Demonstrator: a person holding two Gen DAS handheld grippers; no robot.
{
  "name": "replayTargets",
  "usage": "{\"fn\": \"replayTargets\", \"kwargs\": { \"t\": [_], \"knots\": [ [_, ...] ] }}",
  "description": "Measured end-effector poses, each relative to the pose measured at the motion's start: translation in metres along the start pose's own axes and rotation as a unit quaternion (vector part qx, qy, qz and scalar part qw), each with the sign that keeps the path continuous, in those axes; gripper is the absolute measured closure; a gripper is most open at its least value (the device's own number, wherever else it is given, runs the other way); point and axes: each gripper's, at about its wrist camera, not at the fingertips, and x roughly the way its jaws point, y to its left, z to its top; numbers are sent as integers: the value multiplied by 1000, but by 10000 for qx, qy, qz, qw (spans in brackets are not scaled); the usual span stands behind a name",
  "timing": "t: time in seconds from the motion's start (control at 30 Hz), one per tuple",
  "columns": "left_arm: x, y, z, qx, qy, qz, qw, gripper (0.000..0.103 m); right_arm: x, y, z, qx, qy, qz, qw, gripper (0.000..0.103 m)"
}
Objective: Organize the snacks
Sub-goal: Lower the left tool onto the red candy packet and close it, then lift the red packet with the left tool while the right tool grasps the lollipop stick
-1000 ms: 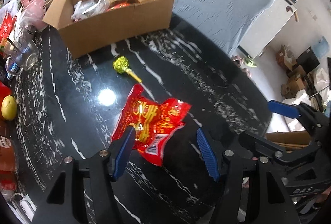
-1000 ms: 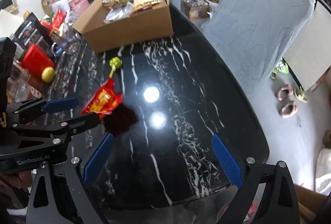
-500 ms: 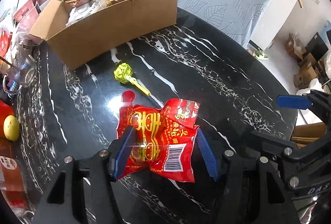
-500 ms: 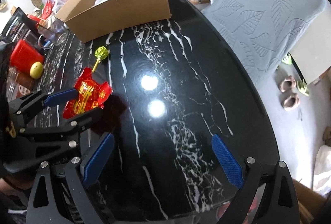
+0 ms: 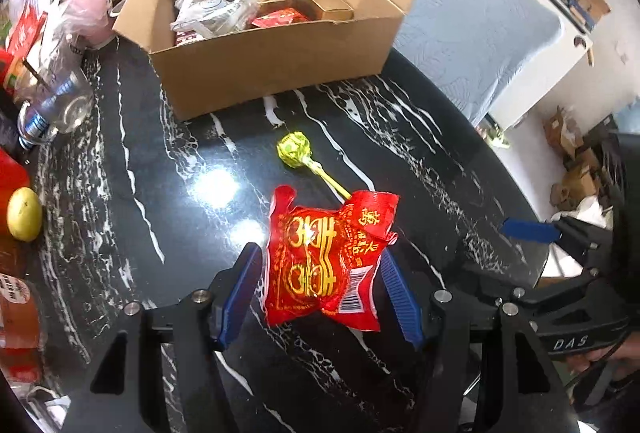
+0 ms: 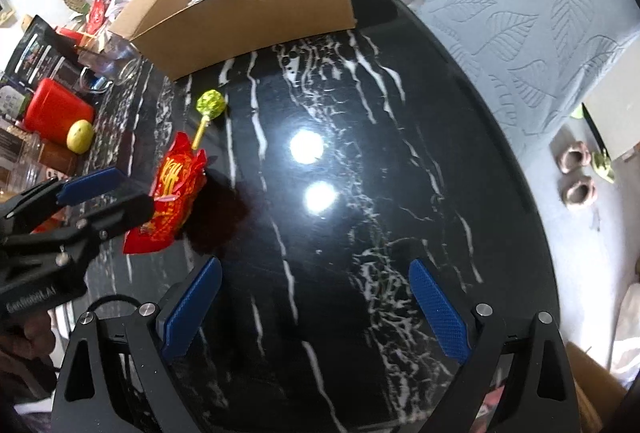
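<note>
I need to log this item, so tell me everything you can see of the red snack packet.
The red snack packet is a glossy, crinkled pouch with gold lettering and a barcode near one lower corner. It sits between the fingers of the left gripper, lifted off the black table judging by its shadow in the right view. Its top edge overlaps a lollipop's stick.

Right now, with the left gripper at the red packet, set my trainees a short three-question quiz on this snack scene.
1. True or false: the cardboard box is closed.
2. What lies on the table between the box and the red snack packet?
3. The right gripper is: A) open, B) shut on the packet.

Key: 1 false, it stands open with snacks inside; 2 a green-wrapped lollipop; 3 A.
</note>
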Motion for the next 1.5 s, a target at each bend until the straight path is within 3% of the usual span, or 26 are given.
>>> {"fn": "replayTargets", "kwargs": {
  "t": [0.27,0.37,0.4,0.5,0.67,0.77,1.03,1.07,1.13,1.2,1.5],
  "knots": [
    [12,4,3,-213,145,-99,9996,42,-1,8,7,-110,-45,26,9999,6],
    [25,8,2,-351,384,-52,9986,41,1,4,9,-63,-28,6,10000,6],
    [28,9,1,-357,374,34,9987,32,2,3,11,-56,-21,-2,10000,6],
    [35,9,2,-304,294,210,9989,30,2,1,14,-57,-16,-33,10000,6],
    [67,9,3,-109,817,1049,9911,26,4,0,17,-94,-3,-45,9999,6],
    [67,16,2,-317,656,857,9937,25,6,-1,18,-97,20,-31,9999,6],
    [63,23,0,-602,395,842,9938,25,9,0,23,-233,11,47,9997,6],
    [62,24,-1,-678,348,845,9935,28,10,1,24,-260,1,53,9996,6],
    [59,28,-2,-780,243,1058,9910,45,10,3,26,-334,-29,78,9994,6],
    [55,34,-2,-767,186,1156,9902,69,13,5,28,-398,-42,110,9991,6],
    [48,70,1,-1150,157,1016,9880,70,29,24,49,-755,-36,348,9965,16]
  ]
}}
